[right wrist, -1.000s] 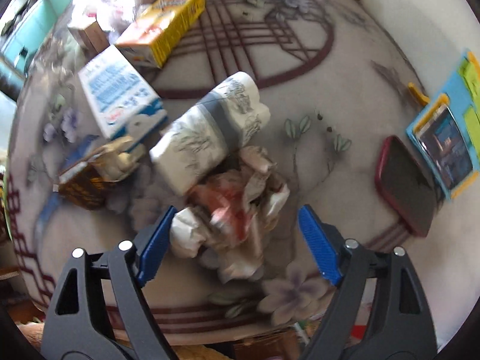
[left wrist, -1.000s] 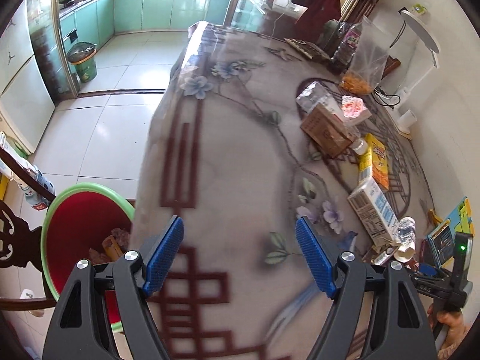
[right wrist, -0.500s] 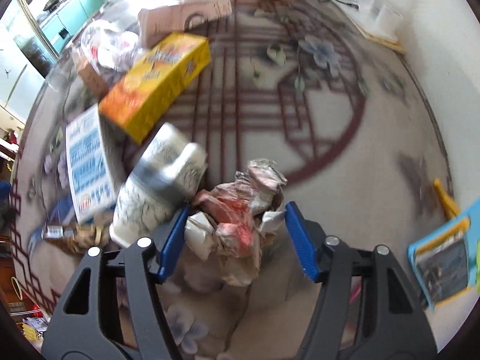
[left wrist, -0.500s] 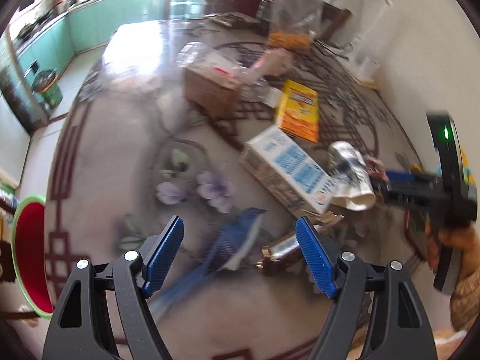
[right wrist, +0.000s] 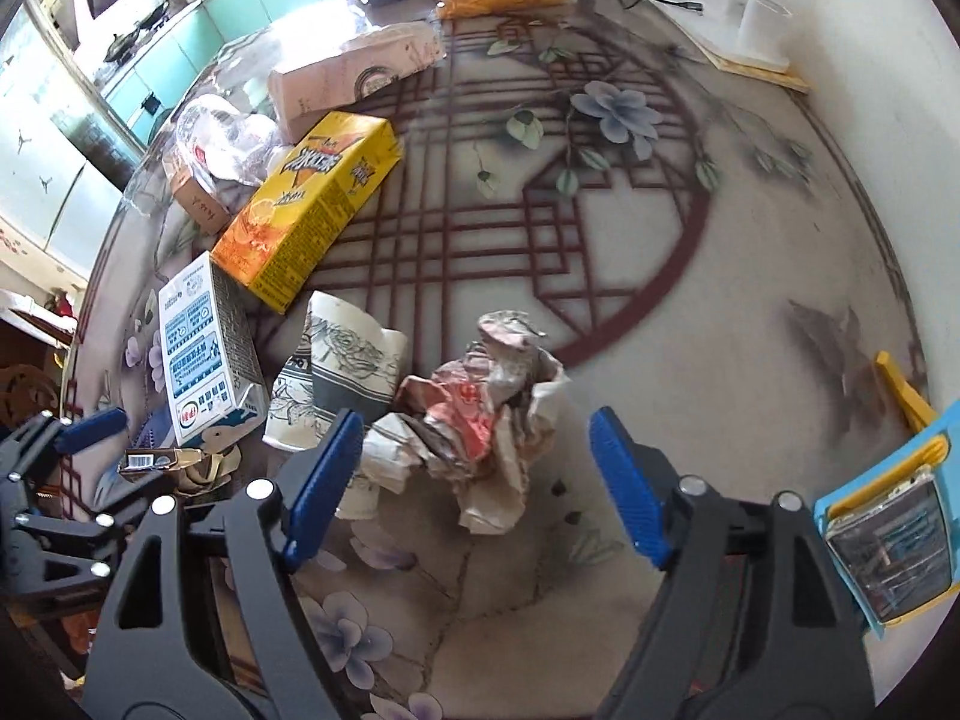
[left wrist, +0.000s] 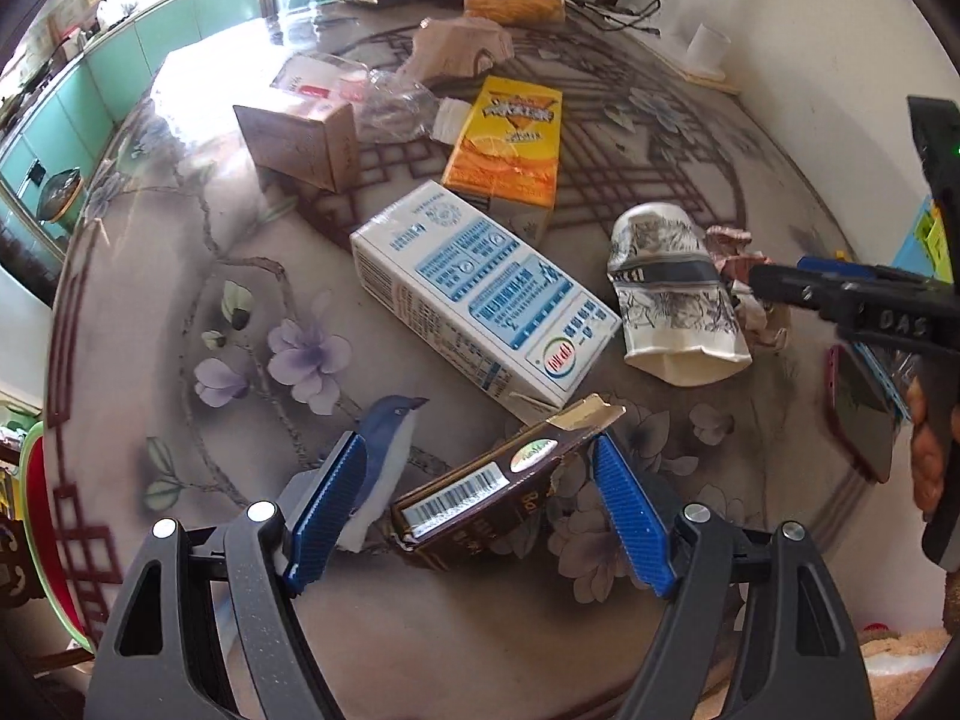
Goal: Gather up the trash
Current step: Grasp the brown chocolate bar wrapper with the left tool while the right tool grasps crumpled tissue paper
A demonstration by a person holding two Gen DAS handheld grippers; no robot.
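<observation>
My left gripper [left wrist: 480, 504] is open, with a torn brown drink carton [left wrist: 498, 480] lying between its blue pads on the table. My right gripper [right wrist: 474, 468] is open around a crumpled paper wrapper [right wrist: 480, 408], which sits between its pads without being squeezed. A squashed patterned paper cup [right wrist: 336, 372] lies just left of the wrapper; it also shows in the left wrist view [left wrist: 672, 294]. A white and blue milk carton [left wrist: 480, 294] and a yellow juice carton [left wrist: 510, 138] lie further back. The right gripper shows side-on in the left wrist view [left wrist: 780, 288].
A cardboard box [left wrist: 300, 132], clear plastic wrap [left wrist: 390, 102], a pink box [right wrist: 360, 72] and a bag of orange snacks [left wrist: 516, 0] lie at the far side. A phone [left wrist: 858, 420] and a blue-yellow case [right wrist: 888, 534] lie at right. A red bin [left wrist: 36, 516] stands below the left table edge.
The left gripper swung from the bin and bare table over to the brown carton. The right gripper closed in around the crumpled wrapper, narrowed briefly, then stands wider open now.
</observation>
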